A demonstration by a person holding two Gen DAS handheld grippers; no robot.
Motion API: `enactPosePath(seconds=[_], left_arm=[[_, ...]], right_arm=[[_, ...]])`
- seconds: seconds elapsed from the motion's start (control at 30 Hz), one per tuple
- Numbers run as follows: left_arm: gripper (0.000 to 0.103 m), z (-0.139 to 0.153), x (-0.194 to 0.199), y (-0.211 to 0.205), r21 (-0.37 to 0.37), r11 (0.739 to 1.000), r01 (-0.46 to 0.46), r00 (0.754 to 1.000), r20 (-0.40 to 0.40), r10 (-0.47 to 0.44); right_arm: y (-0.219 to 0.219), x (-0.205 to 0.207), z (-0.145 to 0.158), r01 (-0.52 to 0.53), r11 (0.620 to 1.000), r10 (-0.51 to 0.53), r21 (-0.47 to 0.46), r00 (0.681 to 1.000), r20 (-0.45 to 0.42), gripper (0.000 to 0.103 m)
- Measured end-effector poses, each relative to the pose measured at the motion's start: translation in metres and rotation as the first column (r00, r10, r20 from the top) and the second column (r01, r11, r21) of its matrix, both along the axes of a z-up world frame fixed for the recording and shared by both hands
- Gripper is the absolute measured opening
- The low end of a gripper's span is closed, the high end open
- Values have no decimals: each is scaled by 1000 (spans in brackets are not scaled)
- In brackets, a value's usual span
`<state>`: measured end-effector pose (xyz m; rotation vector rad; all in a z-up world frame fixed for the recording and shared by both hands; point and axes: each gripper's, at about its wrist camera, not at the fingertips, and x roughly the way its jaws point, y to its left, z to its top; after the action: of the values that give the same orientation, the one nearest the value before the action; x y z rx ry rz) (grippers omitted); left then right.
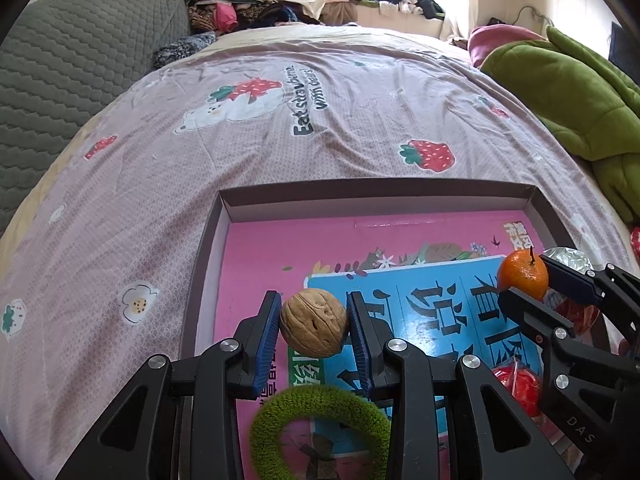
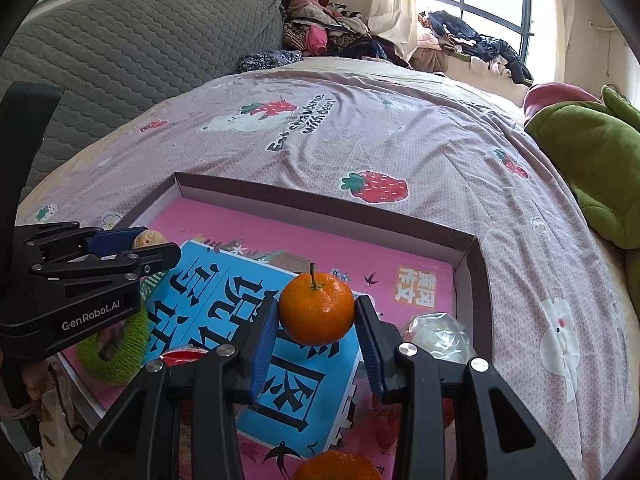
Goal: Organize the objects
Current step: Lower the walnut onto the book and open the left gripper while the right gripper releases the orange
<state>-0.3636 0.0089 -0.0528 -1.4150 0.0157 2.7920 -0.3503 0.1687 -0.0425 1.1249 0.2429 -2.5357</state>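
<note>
Both grippers hang over a shallow cardboard box (image 1: 224, 216) that lies on the bed (image 1: 340, 128), on a pinkish strawberry-print sheet, close to the bed's near edge. The box floor is covered by a pink book with a blue panel of large characters (image 2: 248, 292).

The left gripper (image 1: 314, 322) has its blue-padded fingers (image 1: 267, 332) pressed on either side of a walnut (image 1: 313, 322), holding it clear above the box's near-left part. Just below that gripper, a fuzzy green ring (image 1: 320, 428) lies on the book by the box's near edge.

The right gripper (image 2: 317, 309) clamps a small orange mandarin (image 2: 317, 309) with its stem pointing up, the fingers (image 2: 262, 344) tight against both sides of the fruit, above the right half of the box. A second mandarin (image 2: 336, 466) sits lower down, at the near edge of the box. To the right of the held fruit, near the box's right wall, lies a crinkled clear wrapper (image 2: 436, 336), and something red (image 1: 516, 390) lies in the box near the right gripper; I cannot tell what it is.

Along the bed's right edge a green plush blanket (image 1: 568, 92) is heaped, a grey quilted headboard (image 1: 80, 72) runs along the left edge, and clothes are piled at the far end (image 1: 240, 0) under the window.
</note>
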Motion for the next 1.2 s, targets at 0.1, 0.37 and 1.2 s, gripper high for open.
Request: enactPosePath(seconds=[0.1, 0.37, 1.2], left_arm=[[35, -2, 0, 1, 2, 1000, 2, 1000, 0, -2], [35, -7, 0, 1, -7, 1000, -1, 1000, 23, 2], [35, -10, 3, 3, -4, 1000, 8, 999, 52, -8]], right_arm=[[-1, 0, 0, -2, 1000, 2, 1, 1000, -1, 40], [-1, 0, 0, 9, 1000, -8, 13, 1000, -11, 40], [-2, -11, -2, -18, 999, 16, 31, 998, 53, 40]])
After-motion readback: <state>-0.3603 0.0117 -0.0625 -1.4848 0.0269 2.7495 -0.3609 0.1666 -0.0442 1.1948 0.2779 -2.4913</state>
